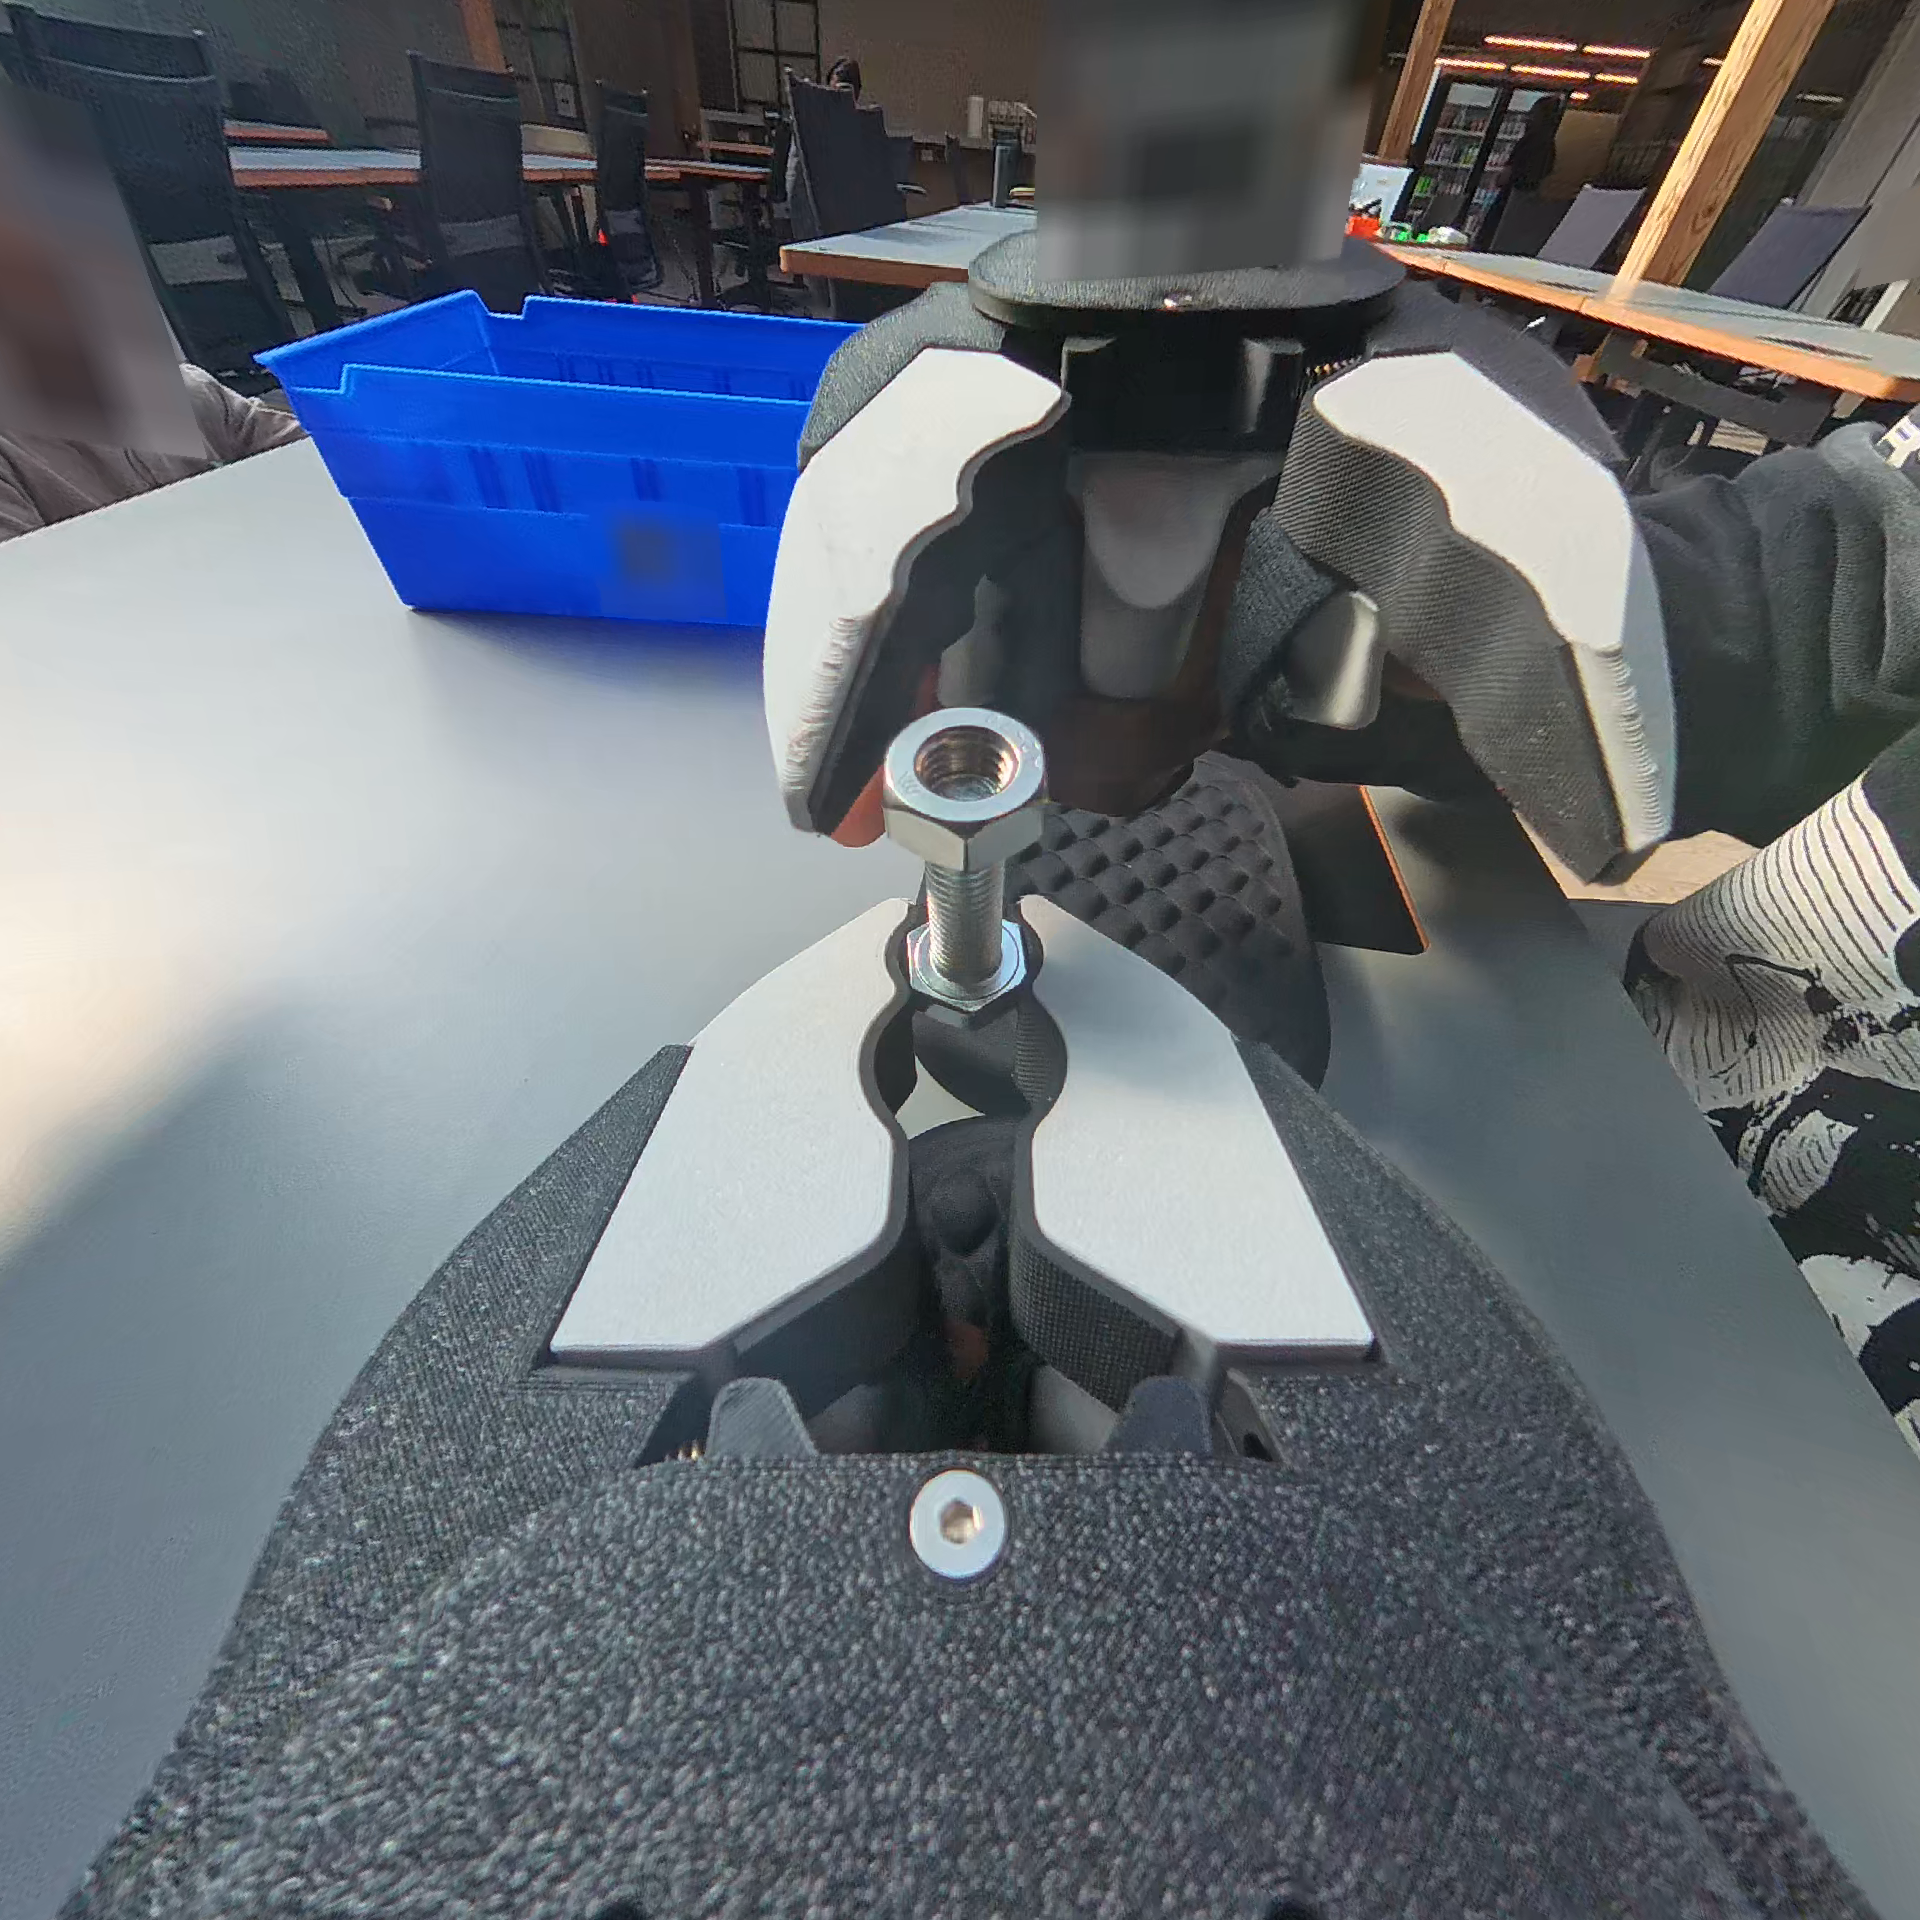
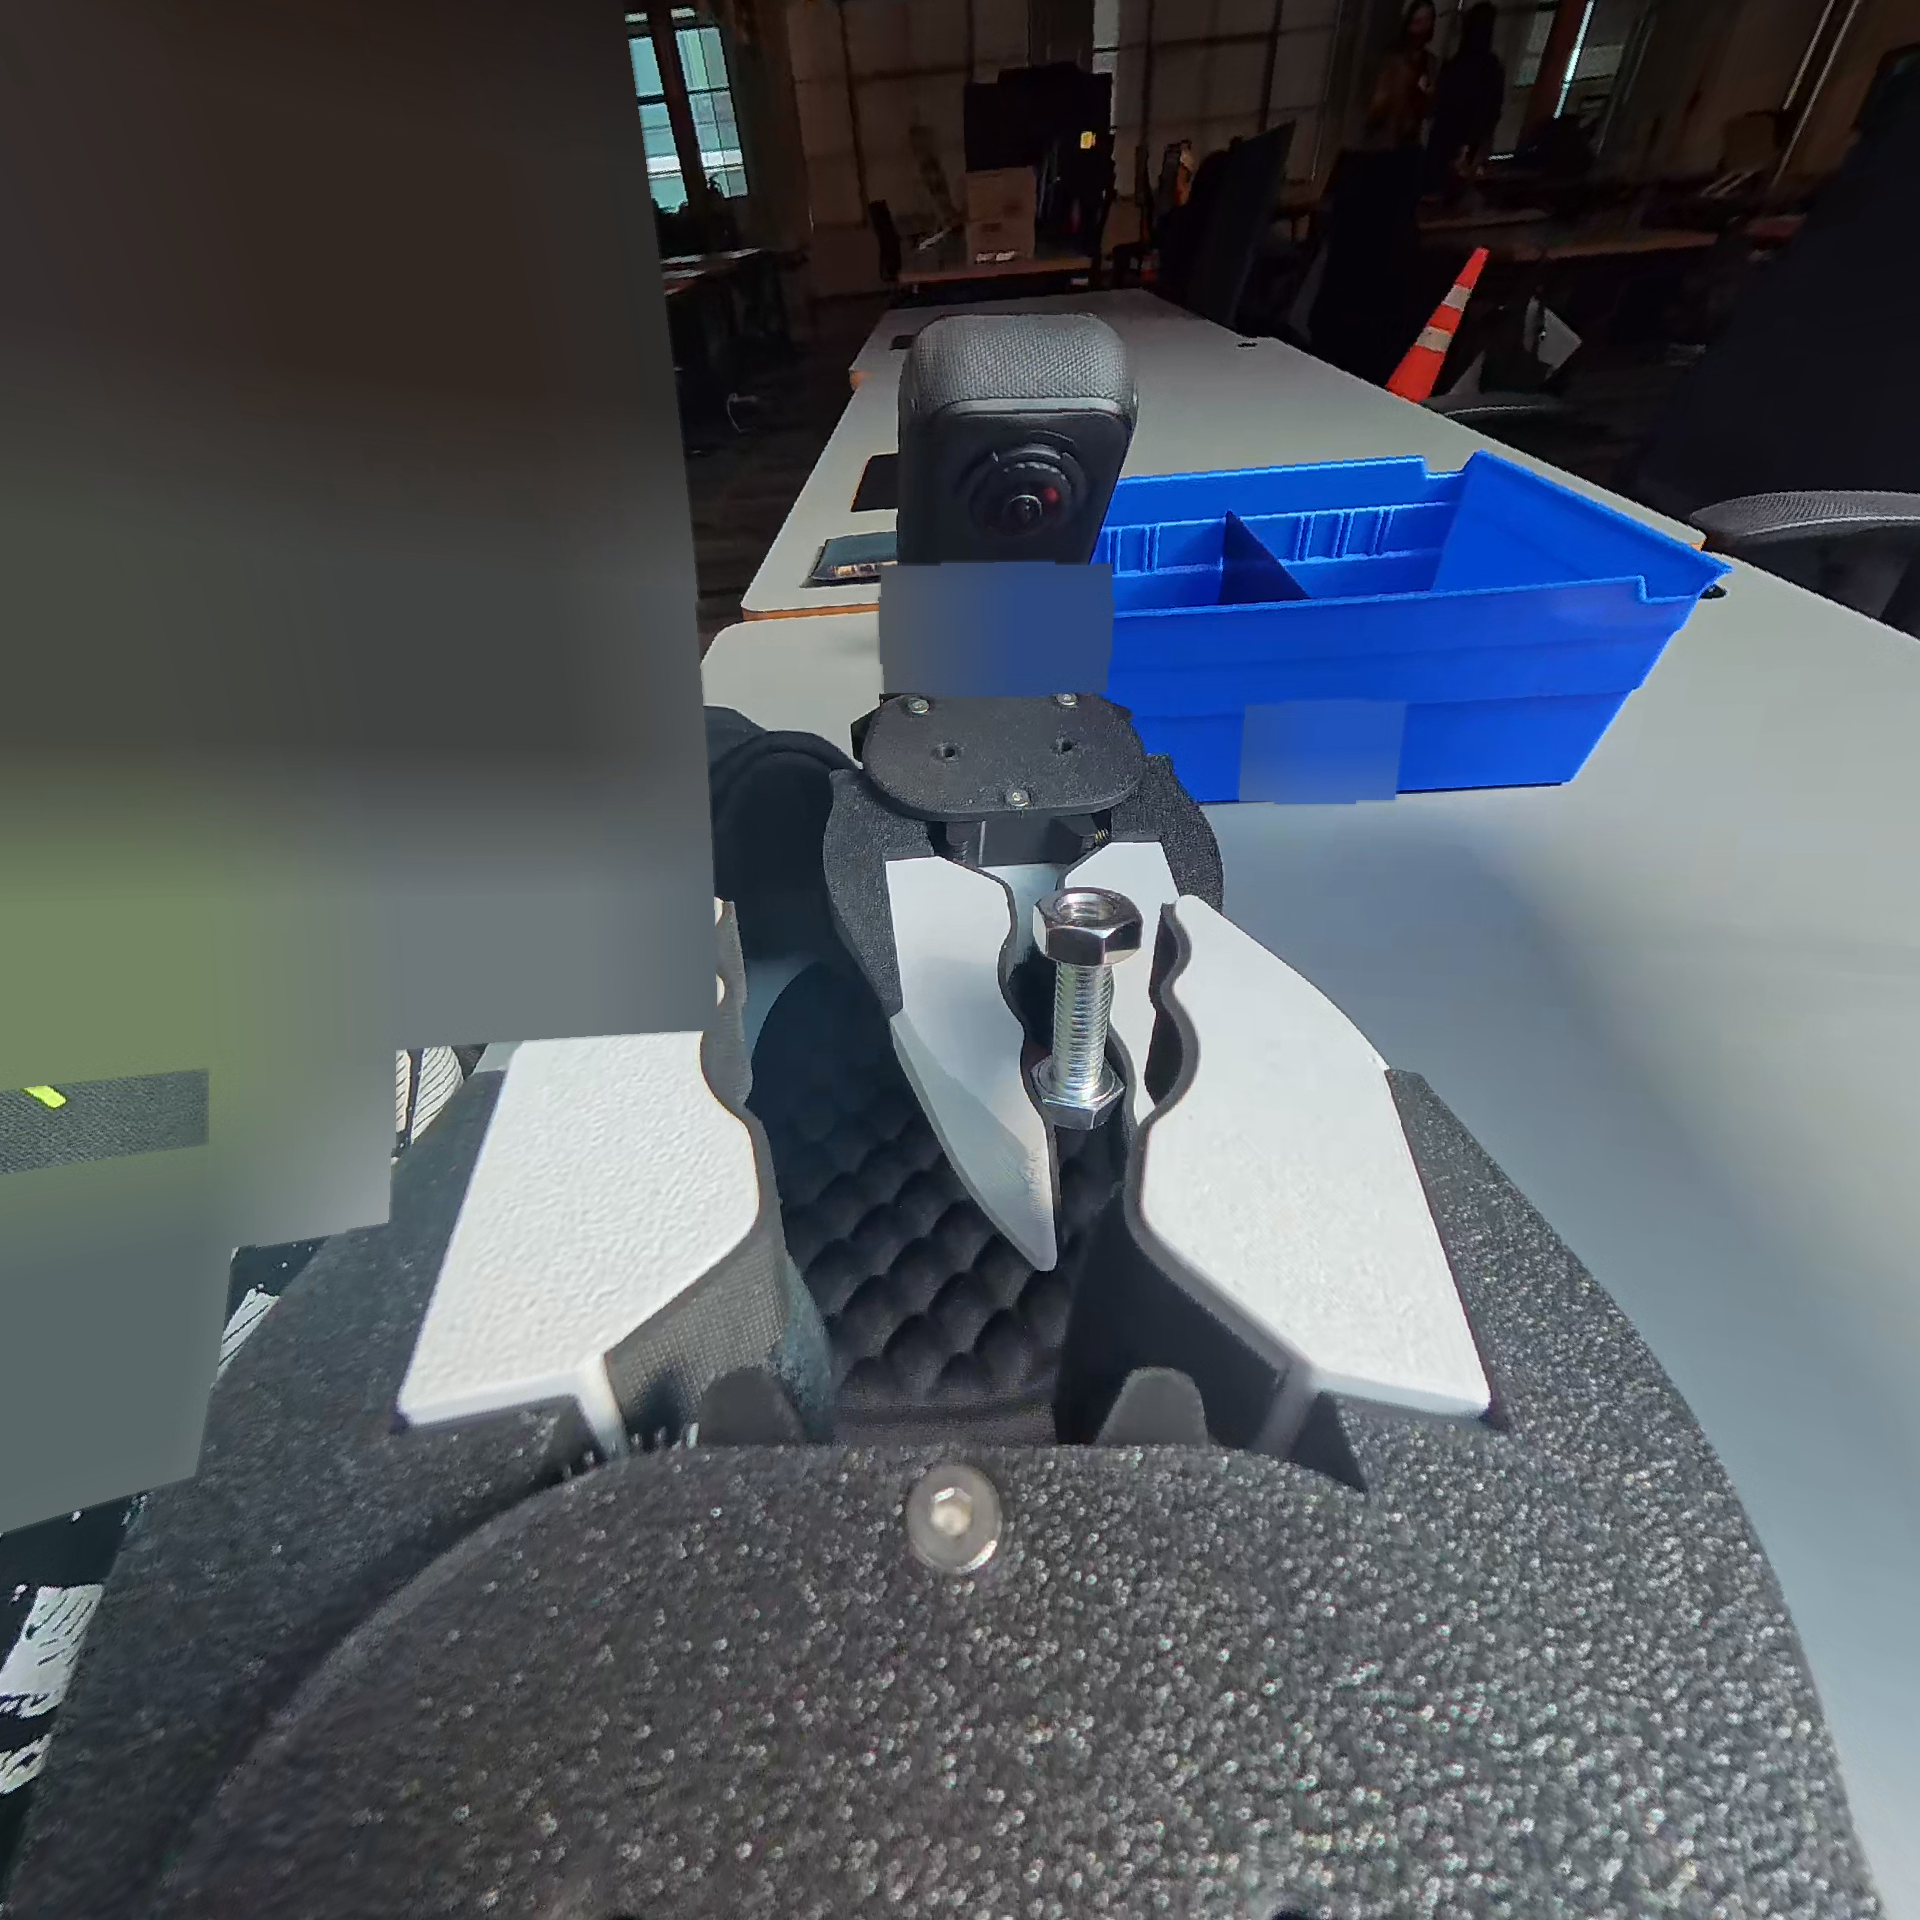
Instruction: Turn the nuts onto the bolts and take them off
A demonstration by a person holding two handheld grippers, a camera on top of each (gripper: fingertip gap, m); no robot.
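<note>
Long tables (image 1: pixel 914 234) and dark chairs (image 1: pixel 468 177) are arranged in a dim hall; windows (image 2: pixel 691 104) are set behind.

The bolt (image 1: pixel 961 914) stands upright between the tips of the left hand-held gripper (image 1: pixel 961 971), above the counter (image 1: pixel 364 935). The nut (image 1: pixel 963 795) sits on top of the bolt. The right hand-held gripper (image 1: pixel 1226 821) faces the left one, just behind the nut. A bin (image 1: pixel 540 488) sits on the counter, near its far edge.

Black grainy-textured claw (image 1: pixel 961 940) bodies with pale grey wavy-edged finger plates, silver hex screw (image 1: pixel 956 1525), black-and-white patterned sleeve (image 1: pixel 1787 1039)
</note>
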